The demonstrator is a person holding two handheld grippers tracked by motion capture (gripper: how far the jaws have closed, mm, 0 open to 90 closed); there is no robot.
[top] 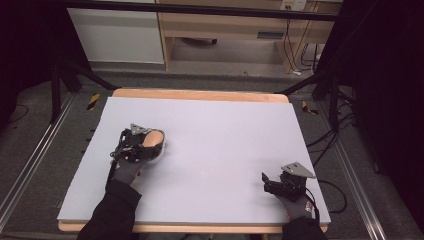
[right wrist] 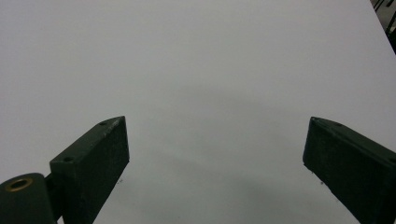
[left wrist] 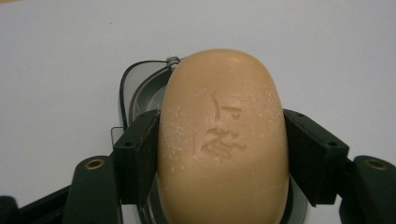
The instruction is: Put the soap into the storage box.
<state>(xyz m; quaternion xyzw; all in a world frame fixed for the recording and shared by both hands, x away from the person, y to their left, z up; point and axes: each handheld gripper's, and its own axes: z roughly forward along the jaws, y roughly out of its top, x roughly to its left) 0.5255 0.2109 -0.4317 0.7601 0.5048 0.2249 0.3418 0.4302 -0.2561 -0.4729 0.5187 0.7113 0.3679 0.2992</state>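
A tan oval bar of soap (left wrist: 222,140) with a stamped mark is clamped between the jaws of my left gripper (left wrist: 223,156), which is shut on it. Beneath the soap lies a clear dish with a dark rim (left wrist: 140,86). In the high view the left gripper (top: 150,145) holds the soap (top: 154,136) over the dish (top: 161,152) at the left-middle of the table. My right gripper (top: 265,181) rests near the front right of the table, and in its own view the right gripper (right wrist: 215,158) stands open with bare table between the jaws.
The pale lilac tabletop (top: 225,135) has a wooden edge (top: 200,94) at the back. Beyond it stand wooden furniture (top: 225,30) and dark frame legs (top: 55,95); cables (top: 330,140) trail on the floor at right.
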